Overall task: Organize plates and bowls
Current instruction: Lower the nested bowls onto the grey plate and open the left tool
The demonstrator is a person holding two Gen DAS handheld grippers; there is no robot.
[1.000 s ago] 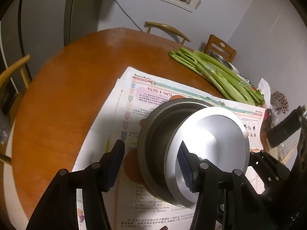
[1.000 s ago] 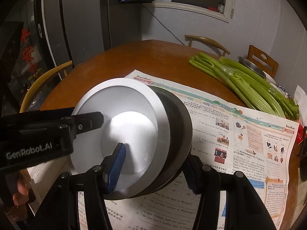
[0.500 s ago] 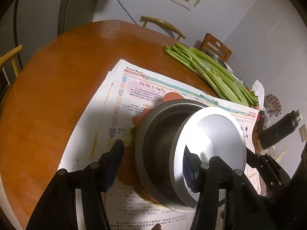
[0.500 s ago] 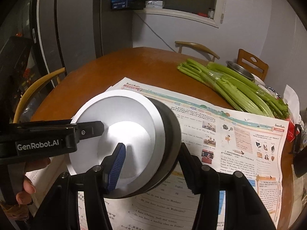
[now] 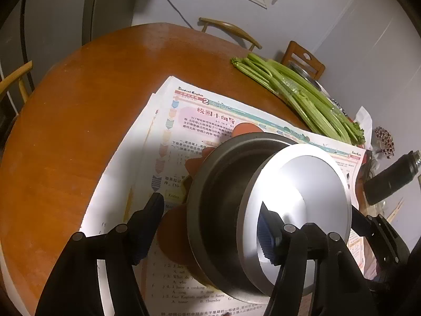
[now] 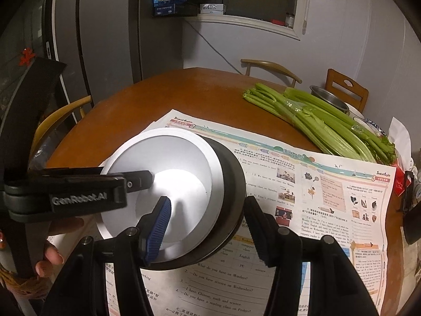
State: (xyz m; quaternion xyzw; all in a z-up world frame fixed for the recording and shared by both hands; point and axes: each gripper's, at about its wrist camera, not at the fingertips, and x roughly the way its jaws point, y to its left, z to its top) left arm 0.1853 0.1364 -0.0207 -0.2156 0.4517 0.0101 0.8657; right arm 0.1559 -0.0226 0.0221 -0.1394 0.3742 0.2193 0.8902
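A silver dish (image 6: 163, 184) is nested in a dark bowl (image 6: 231, 184), and the pair is tilted on edge over the newspaper (image 6: 329, 189). My right gripper (image 6: 208, 200) is shut on the pair, one pad inside the silver dish and the other finger behind the dark bowl. In the left wrist view the dark bowl (image 5: 218, 210) and silver dish (image 5: 310, 200) sit between the jaws of my left gripper (image 5: 210, 202). These jaws are opening. The left finger stands clear of the dark rim. Its other finger (image 6: 142, 181) reaches across the silver dish.
Celery stalks (image 6: 323, 123) lie at the far right of the round wooden table (image 6: 184, 92), with a metal bowl (image 6: 329, 100) behind them. A dark bottle (image 5: 389, 179) lies at the right. Wooden chairs (image 6: 271, 68) ring the table. A hand (image 6: 52, 258) holds the left gripper.
The left gripper's jaws have widened a little around the stacked pair. The right gripper keeps its grip, and the pair has barely shifted.
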